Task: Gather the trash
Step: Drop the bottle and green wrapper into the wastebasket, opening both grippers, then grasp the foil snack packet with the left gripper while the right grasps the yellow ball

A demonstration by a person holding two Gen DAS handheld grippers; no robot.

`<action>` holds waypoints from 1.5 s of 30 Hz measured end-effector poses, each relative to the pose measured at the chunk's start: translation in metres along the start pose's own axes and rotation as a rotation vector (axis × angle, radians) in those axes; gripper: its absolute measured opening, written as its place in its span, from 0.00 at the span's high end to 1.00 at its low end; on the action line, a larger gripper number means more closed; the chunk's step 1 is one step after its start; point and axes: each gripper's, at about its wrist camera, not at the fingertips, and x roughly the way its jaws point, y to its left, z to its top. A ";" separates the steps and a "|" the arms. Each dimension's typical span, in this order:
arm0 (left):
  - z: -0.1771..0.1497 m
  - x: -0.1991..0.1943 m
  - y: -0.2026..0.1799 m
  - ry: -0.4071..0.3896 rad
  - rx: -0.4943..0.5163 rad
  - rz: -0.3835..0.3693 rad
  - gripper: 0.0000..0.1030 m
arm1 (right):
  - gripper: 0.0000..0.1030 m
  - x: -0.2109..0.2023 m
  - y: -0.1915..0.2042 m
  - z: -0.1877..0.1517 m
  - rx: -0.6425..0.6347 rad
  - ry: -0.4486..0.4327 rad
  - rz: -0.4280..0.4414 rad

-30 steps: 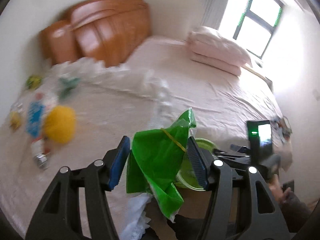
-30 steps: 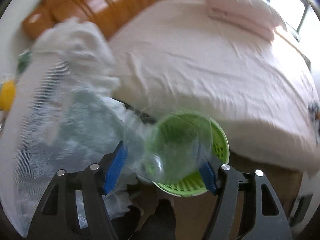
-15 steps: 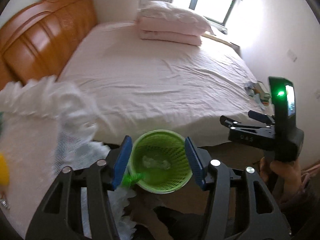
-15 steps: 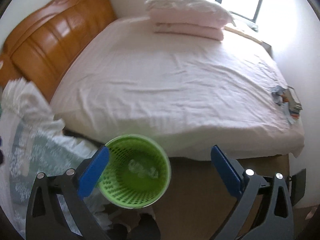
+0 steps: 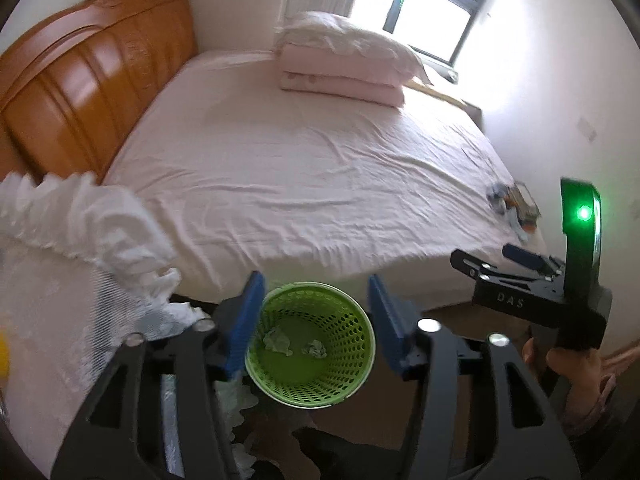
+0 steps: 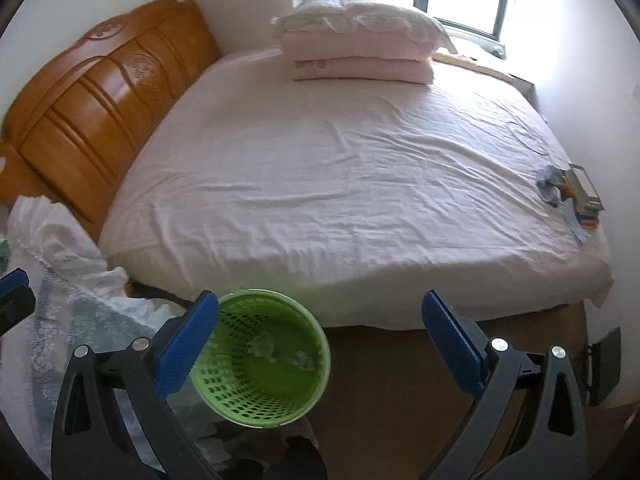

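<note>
The left gripper (image 5: 316, 320) hangs above the green basket (image 5: 352, 384), tilted down toward the floor, its blue-padded jaws spread apart with nothing between them; the basket's mouth shows in the gap. The right gripper (image 6: 320, 344) points the same way from further right, its jaws spread wider and also holding nothing, with the basket (image 6: 248, 404) beside its left finger. In the left view the right gripper (image 5: 532, 280) appears from the side, black with a green light, held in a hand (image 5: 568, 364). The basket is round plastic, perforated with small holes, and stands on the brown floor just beside the bed (image 6: 340, 184). Two crumpled scraps (image 5: 296, 342) lie on its bottom. The bed wears a wrinkled pale sheet, with folded quilts and a pillow (image 6: 360, 40) stacked near a glossy carved wooden headboard (image 6: 100, 108). White frilled lace cloth (image 5: 100, 232) drapes at the left
</note>
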 end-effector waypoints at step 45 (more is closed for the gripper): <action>-0.155 -0.118 0.354 -0.062 -0.555 0.541 0.47 | 0.02 -0.055 0.430 -0.040 -0.684 0.037 0.591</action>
